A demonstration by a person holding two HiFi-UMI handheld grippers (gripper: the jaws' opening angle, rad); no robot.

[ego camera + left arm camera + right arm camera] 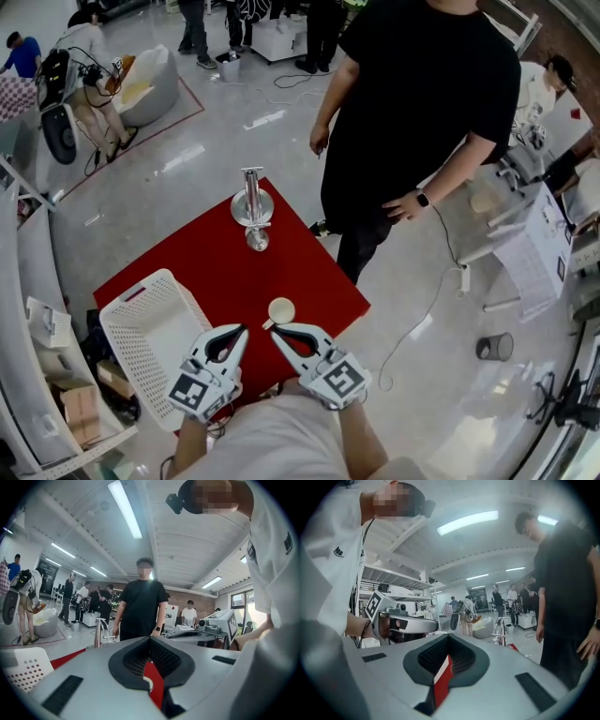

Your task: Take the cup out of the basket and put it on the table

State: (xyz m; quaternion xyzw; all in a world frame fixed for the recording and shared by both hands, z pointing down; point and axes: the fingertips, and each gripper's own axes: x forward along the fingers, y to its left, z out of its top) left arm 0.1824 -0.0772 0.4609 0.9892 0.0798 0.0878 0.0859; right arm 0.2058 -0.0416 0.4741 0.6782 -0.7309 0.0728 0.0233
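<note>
Over on the table (pixel 216 262), beside the basket (pixel 150 337): cup (pixel 281 310) standing upright, seemingly set down already. Left gripper (pixel 244 330) pinched together on nothing, right gripper (pixel 275 331) likewise closed and empty, hovering just behind, apparently finished with it

An open-plan robotics lab or workshop hall: glossy grey floor (pixel 187 159) trailing loose cables (pixel 412 336), ceiling strip lights (pixel 124 508), equipment shelving (pixel 393 581), and bystanders (pixel 422 94) standing around a small red tabletop (pixel 291 267).

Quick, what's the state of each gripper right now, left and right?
Left gripper: closed, holding nothing.
Right gripper: closed, holding nothing.
</note>
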